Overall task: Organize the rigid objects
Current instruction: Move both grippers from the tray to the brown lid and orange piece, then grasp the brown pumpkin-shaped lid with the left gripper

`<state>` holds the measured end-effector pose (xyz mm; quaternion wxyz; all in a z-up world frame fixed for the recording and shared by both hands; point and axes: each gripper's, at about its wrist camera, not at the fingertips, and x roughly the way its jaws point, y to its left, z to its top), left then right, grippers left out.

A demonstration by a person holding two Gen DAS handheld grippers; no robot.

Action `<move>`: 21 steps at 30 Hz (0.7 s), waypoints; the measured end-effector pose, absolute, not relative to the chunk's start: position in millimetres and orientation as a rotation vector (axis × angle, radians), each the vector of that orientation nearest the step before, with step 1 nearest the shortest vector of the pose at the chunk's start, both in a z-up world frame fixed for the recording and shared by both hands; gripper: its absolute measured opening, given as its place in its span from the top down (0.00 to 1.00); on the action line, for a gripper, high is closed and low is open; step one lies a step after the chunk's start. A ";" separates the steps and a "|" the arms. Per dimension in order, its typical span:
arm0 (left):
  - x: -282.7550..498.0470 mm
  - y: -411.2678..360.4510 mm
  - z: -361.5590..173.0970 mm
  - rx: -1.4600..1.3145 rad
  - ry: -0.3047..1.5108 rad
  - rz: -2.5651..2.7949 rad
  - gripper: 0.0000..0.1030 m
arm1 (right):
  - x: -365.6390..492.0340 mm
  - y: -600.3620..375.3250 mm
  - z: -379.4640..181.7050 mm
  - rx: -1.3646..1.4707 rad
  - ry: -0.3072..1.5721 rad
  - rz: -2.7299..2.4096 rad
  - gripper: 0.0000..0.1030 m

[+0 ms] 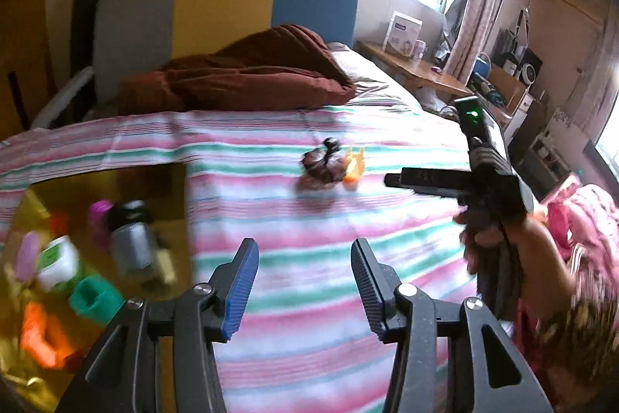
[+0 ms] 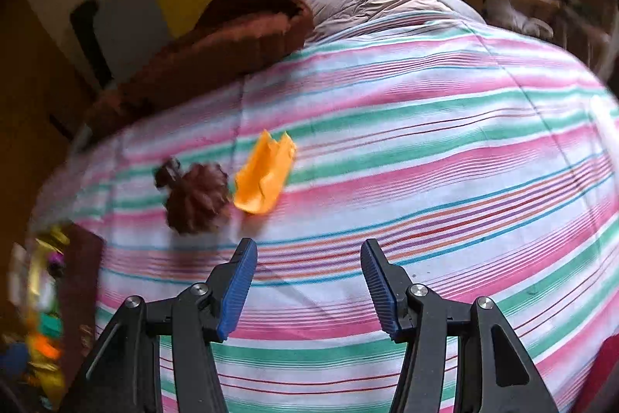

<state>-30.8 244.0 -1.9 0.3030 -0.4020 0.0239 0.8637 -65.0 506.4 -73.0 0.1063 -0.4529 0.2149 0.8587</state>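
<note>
Left wrist view: looking forward along the left gripper [image 1: 305, 266] over a striped bedspread [image 1: 271, 227].
Left gripper state: spread wide, nothing between the blue pads; probably free for a next pick.
Container: gold-lined box [image 1: 170, 188] at near left, already holding small rigid items, among them a grey bottle [image 1: 133, 246], a white-and-green tub [image 1: 58, 266], a teal piece [image 1: 93, 297] and an orange piece [image 1: 38, 335]; blurred, so details stay unsure.
Loose items: brown ridged object [image 1: 321, 167] and orange plastic piece [image 1: 356, 167] lying side by side further out on the bedspread, apart from the box, apparently not yet sorted.
Right side: a hand [image 1: 499, 242] gripping the other tool's handle, reaching in from the right toward those two items.
Right wrist view: pointing down at the bedspread with the right gripper [image 2: 308, 269] near the loose pair.
Right gripper state: spread, pads clear of everything, nothing pinched.
Targets: brown ridged object [image 2: 197, 200] just left of and beyond the left fingertip; orange plastic piece [image 2: 265, 177] right beside it, seemingly touching.
Box: only an edge visible at far left [image 2: 81, 277], colourful contents blurred.
Likely reason: open jaws lined up for grabbing one of the pair.
</note>
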 end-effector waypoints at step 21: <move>-154.8 392.6 -73.3 -1.127 0.319 2.324 0.50 | -53.6 552.2 -75.3 -1.299 0.887 2.360 0.40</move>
